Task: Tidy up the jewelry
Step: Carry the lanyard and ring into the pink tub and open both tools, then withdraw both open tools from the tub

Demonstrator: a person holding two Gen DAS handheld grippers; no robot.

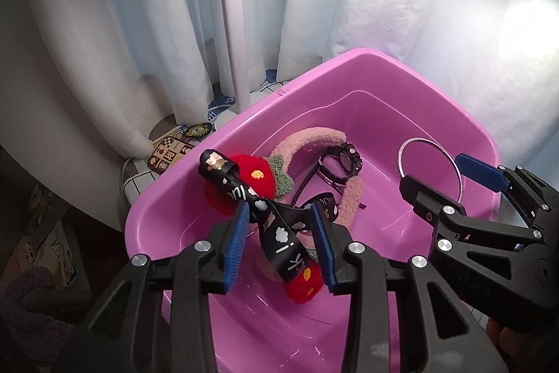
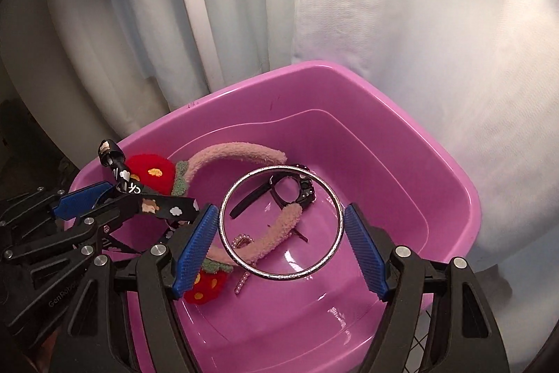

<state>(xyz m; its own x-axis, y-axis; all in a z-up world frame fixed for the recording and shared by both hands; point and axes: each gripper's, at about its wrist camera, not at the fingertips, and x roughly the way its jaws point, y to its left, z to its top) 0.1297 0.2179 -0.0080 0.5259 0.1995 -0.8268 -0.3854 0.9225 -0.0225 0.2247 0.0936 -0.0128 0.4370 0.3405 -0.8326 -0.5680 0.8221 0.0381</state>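
While both grippers hang over the pink plastic basin, the nearest surface in view is the basin's glossy floor, and a patch of tiled table shows just past its left rim. The left gripper has its blue pads spread apart, with a black printed lanyard strap running between them; the strap seems draped against the pads rather than pinched, so the jaws read as released. The right gripper is wide open around a silver bangle, whose ring lies between the two blue pads; the left pad looks to touch its edge, but I cannot tell whether the right one does. Inside the basin, below the tools, rests a pink fuzzy headband with red strawberry pompoms and green leaves, and a small pearl piece lies near its lower end. Farther in sits a black wristwatch, touching the headband's arc. Beyond the basin's far rim, a small patterned box stands on the tiles, a white pole rises upright, and pale curtains fill the room behind, brightly lit at the upper right.
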